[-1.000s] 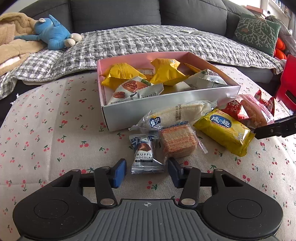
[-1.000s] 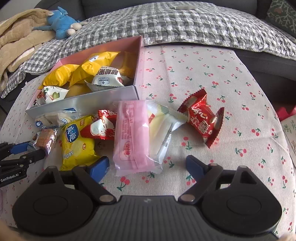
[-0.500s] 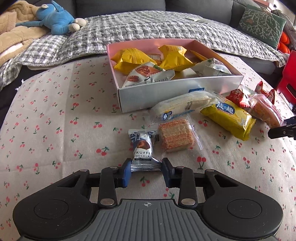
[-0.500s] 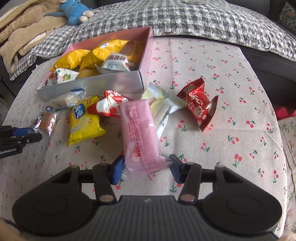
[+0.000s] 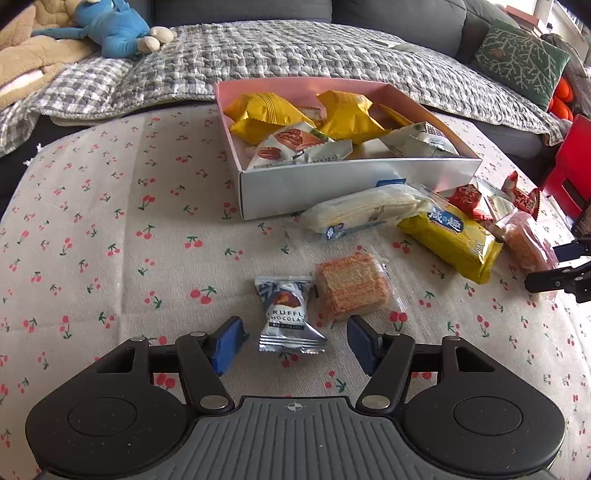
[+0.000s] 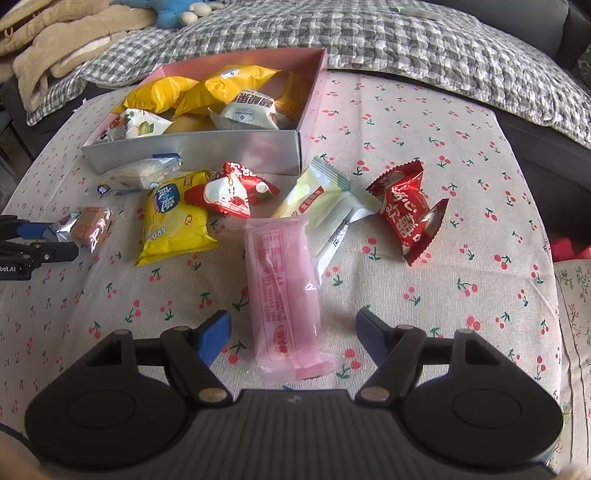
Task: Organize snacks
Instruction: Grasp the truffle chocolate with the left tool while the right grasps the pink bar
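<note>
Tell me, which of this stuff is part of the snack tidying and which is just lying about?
Part of the job: pink-lined box, truffle chocolate packet, wafer pack, pink packet, yellow bag, red packets.

Just lying about: blue plush toy, green cushion, checked blanket.

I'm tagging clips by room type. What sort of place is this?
Most likely a home living room. A grey sofa with a checked quilt, a green cushion and a blue plush toy sits behind a table in a cherry-print cloth scattered with snack packets.

Picture's edge cuts off the blue plush toy [image 6: 177, 11].
</note>
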`<state>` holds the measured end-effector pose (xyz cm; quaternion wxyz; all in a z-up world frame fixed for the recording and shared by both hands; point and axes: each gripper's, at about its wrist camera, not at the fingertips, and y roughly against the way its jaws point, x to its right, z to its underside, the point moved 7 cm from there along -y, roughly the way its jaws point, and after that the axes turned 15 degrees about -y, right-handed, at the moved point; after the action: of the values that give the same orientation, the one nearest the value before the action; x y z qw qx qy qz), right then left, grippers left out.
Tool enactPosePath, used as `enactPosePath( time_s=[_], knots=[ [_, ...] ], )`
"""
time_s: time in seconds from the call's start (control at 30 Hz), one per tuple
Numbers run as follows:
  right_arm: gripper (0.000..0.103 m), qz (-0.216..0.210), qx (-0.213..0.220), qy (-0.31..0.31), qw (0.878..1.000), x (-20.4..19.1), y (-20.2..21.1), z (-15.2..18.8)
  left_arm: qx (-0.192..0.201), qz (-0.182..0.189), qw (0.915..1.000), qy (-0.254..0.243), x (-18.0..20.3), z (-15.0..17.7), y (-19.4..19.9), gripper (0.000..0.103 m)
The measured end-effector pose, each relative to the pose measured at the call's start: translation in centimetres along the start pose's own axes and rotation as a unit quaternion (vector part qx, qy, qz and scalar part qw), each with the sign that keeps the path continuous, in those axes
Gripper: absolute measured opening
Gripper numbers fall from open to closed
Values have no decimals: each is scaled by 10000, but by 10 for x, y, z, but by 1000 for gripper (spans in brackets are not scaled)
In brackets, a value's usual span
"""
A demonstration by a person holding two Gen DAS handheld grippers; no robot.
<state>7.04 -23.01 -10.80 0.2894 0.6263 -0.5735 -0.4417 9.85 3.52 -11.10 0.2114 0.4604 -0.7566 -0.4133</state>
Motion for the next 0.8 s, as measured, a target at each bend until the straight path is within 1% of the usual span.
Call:
enactPosePath(
  time_s=[0.03, 0.07, 0.1, 0.13, 0.17, 0.2, 0.23, 0.27, 0.37, 0.57, 0.6, 0.63, 0.8],
  knots=[
    [62, -56, 27, -52, 10000, -1, -1, -1, 19, -4, 10000, 18, -1, 0, -1, 62],
    [58, -86, 37, -84, 9999, -1, -3, -2, 44, -14, 10000, 49, -2, -1, -1, 62],
    [57, -63, 58, -72, 9999, -2, -4, -2, 71, -31, 10000, 63, -3, -1, -2, 61],
    [53, -24, 114, -19, 9999, -3, -3, -1, 82, -60, 9999, 36, -3, -1, -2, 60],
    [44, -14, 134, 39, 9999, -4, -3, -1, 76, -102, 9999, 1, -2, -1, -2, 57],
    [36, 7, 155, 88, 9998, -5, -2, 0, 71, -160, 9998, -36, -2, -1, -2, 52],
    [33, 1, 156, 123, 9998, -7, -2, 1, 59, -235, 9996, -109, -1, -2, -2, 41],
    [30, -29, 144, 126, 9998, -8, -1, 1, 39, -310, 9993, -181, -1, -2, -2, 33],
    [29, -89, 139, 99, 9998, -9, 3, 2, -4, -347, 9992, -179, -2, 0, -1, 33],
    [29, -193, 301, 46, 9993, -13, 14, -3, -18, -299, 9995, -83, -3, -1, 3, 32],
    [29, -225, 316, 13, 9992, -14, 15, -3, -16, -275, 9996, -55, -3, -1, 5, 30],
    [29, -253, 317, -12, 9992, -15, 16, -5, -19, -233, 9997, -26, -3, -1, 7, 25],
    [29, -447, 434, -82, 9980, -22, 26, -13, 52, -187, 9998, 42, -4, -3, 17, 24]
  ],
)
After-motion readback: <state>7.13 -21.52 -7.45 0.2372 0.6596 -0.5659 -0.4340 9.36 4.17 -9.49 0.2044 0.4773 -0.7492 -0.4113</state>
